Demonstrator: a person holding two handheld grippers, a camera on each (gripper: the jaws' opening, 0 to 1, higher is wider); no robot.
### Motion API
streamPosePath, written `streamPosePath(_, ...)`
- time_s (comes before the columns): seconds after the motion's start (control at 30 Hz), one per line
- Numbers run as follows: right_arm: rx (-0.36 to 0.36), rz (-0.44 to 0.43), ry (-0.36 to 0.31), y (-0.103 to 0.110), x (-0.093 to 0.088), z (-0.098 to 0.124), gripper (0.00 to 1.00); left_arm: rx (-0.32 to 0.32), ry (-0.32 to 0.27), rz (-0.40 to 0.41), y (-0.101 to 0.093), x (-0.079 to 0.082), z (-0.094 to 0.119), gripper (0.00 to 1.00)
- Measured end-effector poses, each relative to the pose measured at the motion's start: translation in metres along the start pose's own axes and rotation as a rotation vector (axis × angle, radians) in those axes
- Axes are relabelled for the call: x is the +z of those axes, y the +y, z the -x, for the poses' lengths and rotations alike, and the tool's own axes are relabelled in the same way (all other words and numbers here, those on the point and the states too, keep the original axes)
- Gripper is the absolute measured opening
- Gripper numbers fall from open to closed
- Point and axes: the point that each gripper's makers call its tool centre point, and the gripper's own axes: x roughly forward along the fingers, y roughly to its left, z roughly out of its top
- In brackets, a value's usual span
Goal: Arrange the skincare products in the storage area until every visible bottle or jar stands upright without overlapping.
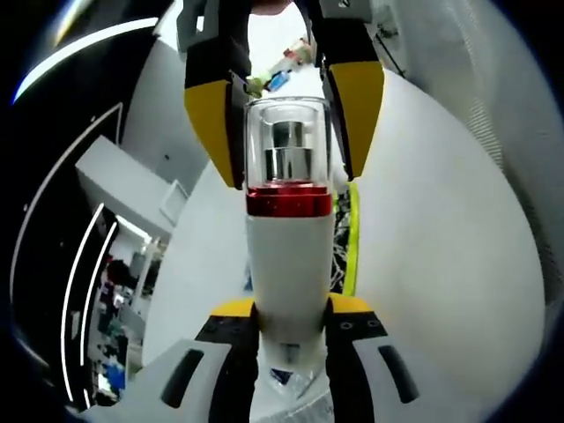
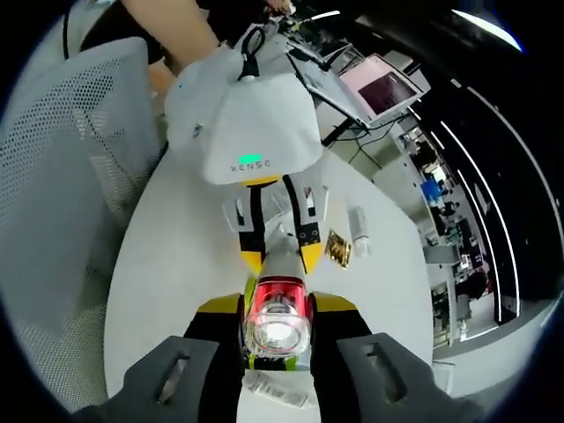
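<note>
In the left gripper view our left gripper [image 1: 289,330] is clamped on the base of a white pump bottle [image 1: 289,264], its yellow-tipped jaws pressed to either side. The bottle runs away from the camera, up through a red band to a clear cap [image 1: 288,141] with a silver pump inside. At that cap end our right gripper [image 1: 284,123] comes in from the top of the view, its yellow pads flanking the cap.

The right gripper view looks the other way along the same bottle [image 2: 277,304]: we see the clear cap [image 2: 277,333] end-on, with the red band behind it, seated tightly between the right gripper's [image 2: 277,328] jaws. Beyond it the left gripper [image 2: 280,251] grips the far end, under its white housing and a person's hand [image 2: 189,53]. So the bottle is held between both tools above the round white table [image 2: 176,264], not resting on it.

This view also shows what the other does not: a gold sachet [image 2: 338,248] and a small white tube [image 2: 359,231] lying flat towards the table's right-hand edge, just beside each other. A flat clear packet [image 2: 275,389] lies near the table's near edge. A mesh chair [image 2: 62,167] stands off the left edge.
</note>
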Motion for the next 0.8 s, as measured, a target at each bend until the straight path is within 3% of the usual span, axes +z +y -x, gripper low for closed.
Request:
streamPosePath(0.4, 0.012, 0.061, -0.009, -0.011, 0.007, 0.043, 0.27, 0.042, -0.077, 0.026, 0.015, 0.044, 0.009, 0.27)
streamPosePath(0.8, 0.109, 0.04, 0.02, -0.019, -0.013, 0.073, 0.27, 0.008, -0.163, 0.108, 0.018, 0.078, -0.008, 0.27)
